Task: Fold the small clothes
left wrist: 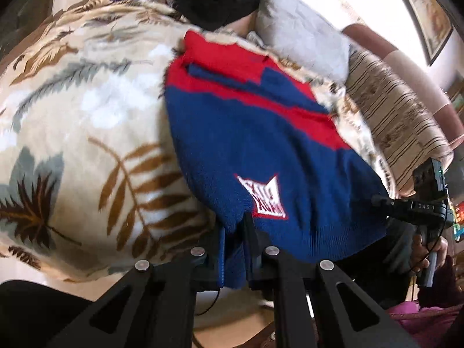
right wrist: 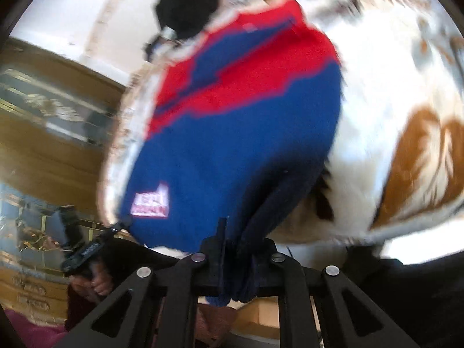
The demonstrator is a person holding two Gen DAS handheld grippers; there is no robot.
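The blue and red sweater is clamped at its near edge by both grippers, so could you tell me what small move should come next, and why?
Probably carry the near hem up and away toward the red collar end. Both the left gripper and the right gripper have jaws shut on the hem of the sweater, while the rest lies spread flat on the leaf-print blanket, so a half-fold looks ready.

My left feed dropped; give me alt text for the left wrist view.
The left gripper is shut on the near hem of a blue and red sweater spread on a leaf-print blanket. The right gripper is at the right edge.
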